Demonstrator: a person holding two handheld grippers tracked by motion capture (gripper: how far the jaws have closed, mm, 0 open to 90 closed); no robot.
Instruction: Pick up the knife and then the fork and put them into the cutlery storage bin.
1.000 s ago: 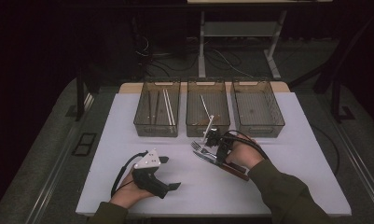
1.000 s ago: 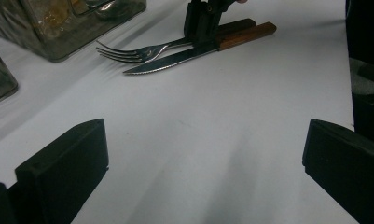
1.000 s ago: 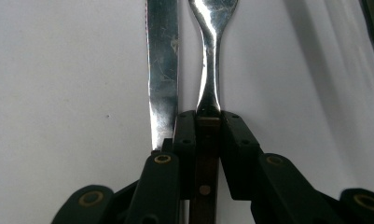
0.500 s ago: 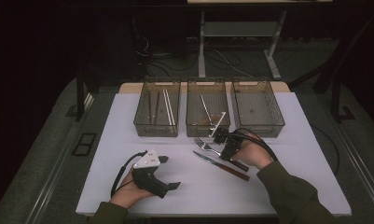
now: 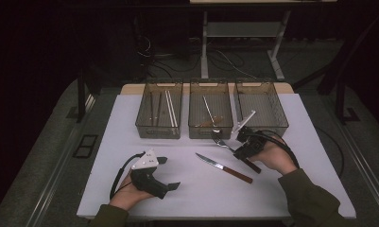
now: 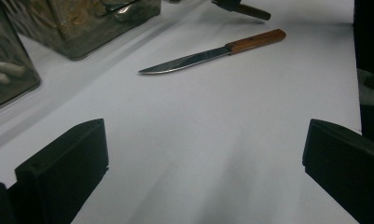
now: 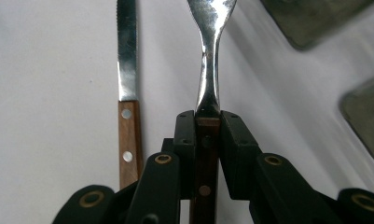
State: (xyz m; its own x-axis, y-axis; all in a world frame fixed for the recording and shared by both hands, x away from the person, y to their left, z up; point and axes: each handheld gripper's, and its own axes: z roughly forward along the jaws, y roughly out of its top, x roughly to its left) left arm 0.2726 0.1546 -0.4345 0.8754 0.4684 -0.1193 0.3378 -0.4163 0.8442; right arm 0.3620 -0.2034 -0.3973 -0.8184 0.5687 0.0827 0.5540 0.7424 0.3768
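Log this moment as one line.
right claw: shut on fork handle | left claw: open, resting | knife: on table

In the right gripper view, we lose the fork's (image 7: 209, 56) tines past the top edge, and its wooden handle is mostly hidden between the 2 jaws of the right gripper (image 7: 208, 122). The knife's (image 7: 127, 84) tip runs off the top there too. From the high view, we cannot make out what lies in the 3 bins (image 5: 210, 134): too small and dim.
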